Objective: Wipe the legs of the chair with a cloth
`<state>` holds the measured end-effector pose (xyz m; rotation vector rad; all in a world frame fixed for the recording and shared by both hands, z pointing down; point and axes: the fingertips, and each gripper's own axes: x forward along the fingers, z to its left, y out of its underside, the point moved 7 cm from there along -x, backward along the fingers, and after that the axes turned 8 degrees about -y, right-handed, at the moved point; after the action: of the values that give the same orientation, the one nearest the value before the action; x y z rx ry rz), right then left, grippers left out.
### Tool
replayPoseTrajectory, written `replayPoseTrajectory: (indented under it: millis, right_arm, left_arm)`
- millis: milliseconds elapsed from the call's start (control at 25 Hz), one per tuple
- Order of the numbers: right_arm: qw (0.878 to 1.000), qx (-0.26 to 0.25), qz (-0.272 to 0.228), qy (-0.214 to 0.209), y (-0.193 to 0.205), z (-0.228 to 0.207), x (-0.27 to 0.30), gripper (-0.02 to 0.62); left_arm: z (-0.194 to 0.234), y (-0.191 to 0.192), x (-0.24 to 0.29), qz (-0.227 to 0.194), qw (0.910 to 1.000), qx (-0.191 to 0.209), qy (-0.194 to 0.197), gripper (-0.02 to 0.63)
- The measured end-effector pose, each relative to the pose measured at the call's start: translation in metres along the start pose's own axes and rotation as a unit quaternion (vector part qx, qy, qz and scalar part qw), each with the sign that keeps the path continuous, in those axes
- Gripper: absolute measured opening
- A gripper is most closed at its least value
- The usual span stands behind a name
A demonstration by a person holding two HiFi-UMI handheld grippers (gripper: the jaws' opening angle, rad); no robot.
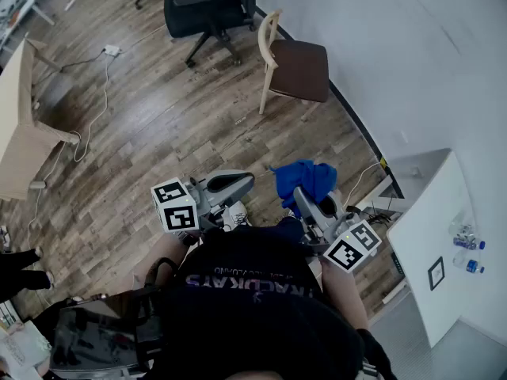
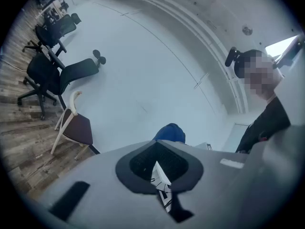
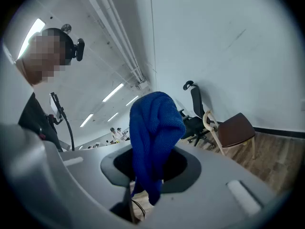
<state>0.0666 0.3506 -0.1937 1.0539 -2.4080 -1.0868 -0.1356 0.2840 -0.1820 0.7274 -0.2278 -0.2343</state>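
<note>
Held the right gripper (image 1: 304, 199) clamped on a blue cloth (image 1: 306, 178), with the bunched fabric standing up from between the jaws and a tail hanging down through them. Carried the left gripper (image 1: 247, 180) just beside it, jaws pressed together on nothing. Stood on the wooden floor (image 1: 150, 133), well apart from the chair (image 1: 299, 68), a pale-framed one with a brown seat set against the white wall (image 1: 396, 46), with a black office chair (image 1: 202, 10) near it.
</note>
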Motion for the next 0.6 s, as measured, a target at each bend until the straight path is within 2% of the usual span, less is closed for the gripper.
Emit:
replayPoseTrajectory:
  millis: [440, 520, 600]
  right_arm:
    - [1.0, 0.003, -0.007, -0.01, -0.001, 0.0005, -0.0006, 0.103]
    - [1.0, 0.004, -0.013, -0.018, -0.0029, 0.0015, -0.0007, 0.104]
    - [1.0, 0.002, -0.015, -0.024, -0.0047, 0.0027, -0.001, 0.106]
  left_arm:
    - [-0.001, 0.0022, 0.0002, 0.004, 1.0, -0.002, 0.002, -0.002]
    - [-0.003, 0.003, -0.0002, 0.009, 0.9999, 0.011, 0.007, 0.0]
    - [-0.0079, 0.0045, 0.0008, 0.023, 0.9987, 0.042, 0.017, 0.0]
